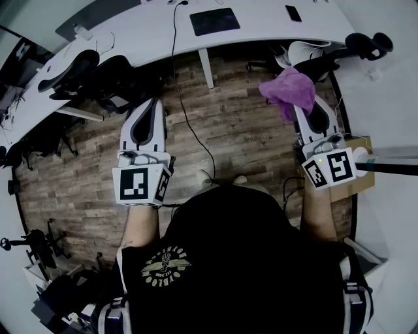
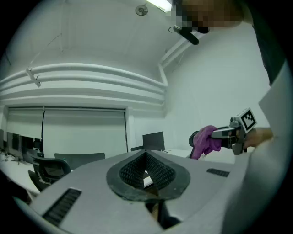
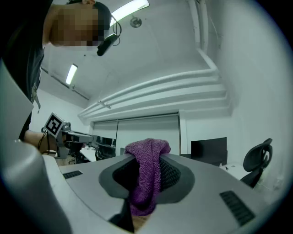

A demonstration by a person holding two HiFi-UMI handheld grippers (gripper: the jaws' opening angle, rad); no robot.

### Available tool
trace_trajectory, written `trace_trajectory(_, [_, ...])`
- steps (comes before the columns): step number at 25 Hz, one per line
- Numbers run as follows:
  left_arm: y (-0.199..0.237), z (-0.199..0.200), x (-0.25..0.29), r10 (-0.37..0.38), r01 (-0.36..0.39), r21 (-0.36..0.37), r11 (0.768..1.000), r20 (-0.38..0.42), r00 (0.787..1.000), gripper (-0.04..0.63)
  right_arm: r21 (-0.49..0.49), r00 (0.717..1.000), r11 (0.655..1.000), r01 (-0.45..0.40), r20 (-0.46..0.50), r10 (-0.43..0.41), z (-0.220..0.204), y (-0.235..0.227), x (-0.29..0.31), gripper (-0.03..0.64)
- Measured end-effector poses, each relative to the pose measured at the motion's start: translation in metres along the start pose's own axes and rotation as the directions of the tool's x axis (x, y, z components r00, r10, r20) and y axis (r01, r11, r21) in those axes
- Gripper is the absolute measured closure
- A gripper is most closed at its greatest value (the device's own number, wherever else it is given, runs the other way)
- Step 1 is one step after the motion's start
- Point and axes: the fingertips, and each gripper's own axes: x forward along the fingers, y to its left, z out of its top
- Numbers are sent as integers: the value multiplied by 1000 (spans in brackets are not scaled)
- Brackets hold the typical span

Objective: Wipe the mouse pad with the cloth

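The mouse pad (image 1: 214, 21) is a dark rectangle lying on the long white desk (image 1: 150, 29) at the top of the head view. A purple cloth (image 1: 288, 91) hangs bunched from my right gripper (image 1: 305, 106), which is shut on it. In the right gripper view the cloth (image 3: 147, 176) drapes over and between the jaws of the right gripper (image 3: 146, 167). My left gripper (image 1: 151, 104) is shut with nothing in it; its pads meet at the tip (image 2: 146, 159). Both grippers are held above the wooden floor, well short of the desk. The left gripper view also shows the cloth (image 2: 205, 140).
A black phone (image 1: 293, 13) lies on the desk right of the pad. A black cable (image 1: 186, 117) runs from the desk down across the floor. Black office chairs (image 1: 78, 72) (image 1: 333, 59) stand under the desk on both sides. A cardboard box (image 1: 360, 184) sits at the right.
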Motion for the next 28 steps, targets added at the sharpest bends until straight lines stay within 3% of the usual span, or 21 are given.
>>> trace_trajectory(16, [-34,-5,-17,131,-131,-1,991,-9,991,593,39,998,997,-70,10,70,-10,-37,-31,531])
trace_trajectory(21, [-35,-25,-11,122,-123,-9,992,-45,991,592,58,997,995,-78,-15,79,-23,-38,-30,531])
trace_trajectory(28, [-30,-31,20,69,-70,-33,997,-33,997,593,50,998,998,-49,-48,51,-30,-43,-19,531])
